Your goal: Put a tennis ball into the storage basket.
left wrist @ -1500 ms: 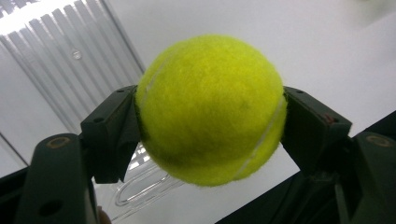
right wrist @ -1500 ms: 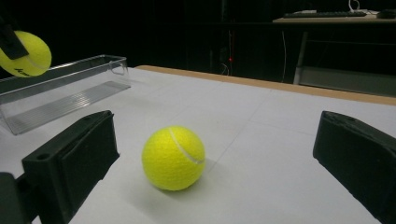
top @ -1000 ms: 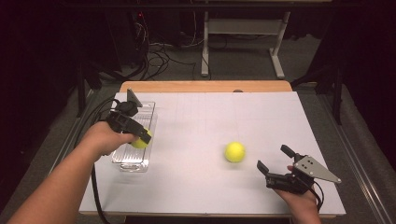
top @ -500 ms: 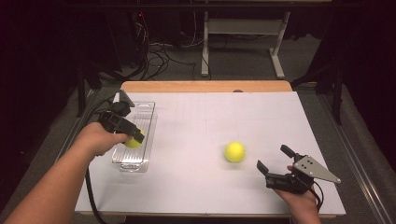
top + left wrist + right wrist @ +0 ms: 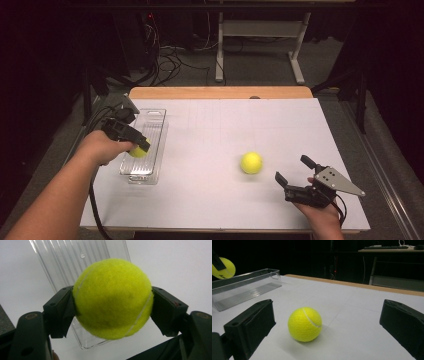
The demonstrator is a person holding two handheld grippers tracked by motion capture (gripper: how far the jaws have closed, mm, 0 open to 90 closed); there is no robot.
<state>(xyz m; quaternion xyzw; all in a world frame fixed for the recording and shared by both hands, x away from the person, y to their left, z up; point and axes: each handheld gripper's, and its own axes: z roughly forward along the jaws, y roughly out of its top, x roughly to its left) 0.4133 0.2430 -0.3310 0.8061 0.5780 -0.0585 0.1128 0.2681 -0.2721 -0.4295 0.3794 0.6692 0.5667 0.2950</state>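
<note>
Left tongs [image 5: 140, 146] are clamped on a tennis ball [image 5: 112, 298] and hang over the clear tray [image 5: 157, 129] at the worktop's [image 5: 220, 125] left side, presumably to drop it in. Right tongs [image 5: 296, 173] sit spread wide and empty, jaws aimed at the second ball [image 5: 251, 162] loose mid-worktop, likely lined up for the next pick. Count: two balls, one tray, two tongs.

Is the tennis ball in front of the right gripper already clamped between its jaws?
No: in the right gripper view the tennis ball lies on the table, apart from both jaws of the right gripper, which stand wide open.
</note>
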